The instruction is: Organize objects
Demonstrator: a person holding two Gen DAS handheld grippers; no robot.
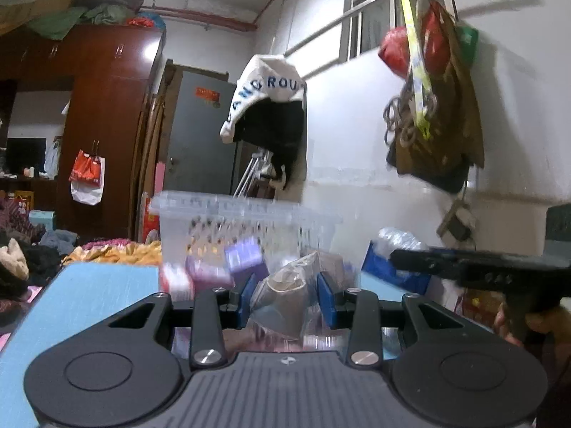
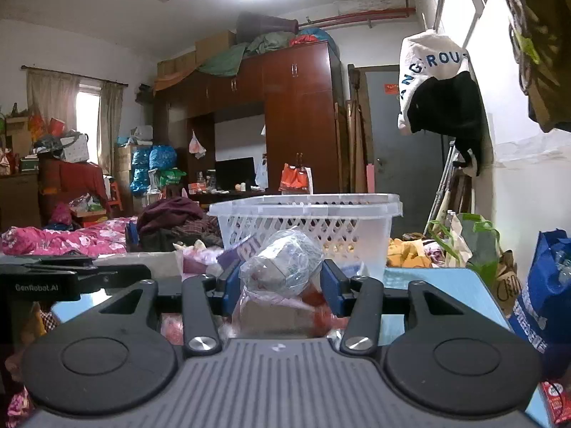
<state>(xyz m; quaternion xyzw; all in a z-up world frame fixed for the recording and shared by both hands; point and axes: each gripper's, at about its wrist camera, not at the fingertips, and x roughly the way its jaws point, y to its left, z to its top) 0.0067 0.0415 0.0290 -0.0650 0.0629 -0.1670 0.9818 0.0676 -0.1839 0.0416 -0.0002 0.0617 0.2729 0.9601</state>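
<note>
In the left wrist view my left gripper (image 1: 287, 296) is shut on a clear plastic bag (image 1: 285, 285) with something brownish inside; both blue pads press its sides. In the right wrist view my right gripper (image 2: 280, 285) is shut on another clear plastic bag (image 2: 282, 264) that wraps a pale printed roll. Behind both stands a clear lattice basket (image 1: 228, 221) (image 2: 303, 217) on the blue table (image 1: 89, 292) (image 2: 428, 278). Purple packets (image 1: 246, 256) lie at the basket's foot. More packets lie under the bags, blurred.
A hand holds the right tool's black body (image 1: 481, 271) at the right of the left wrist view. A blue bag (image 2: 546, 303) stands off the table's right side. Clothes hang on the white wall (image 1: 439, 107). A bed with heaped clothing (image 2: 71, 239) lies left.
</note>
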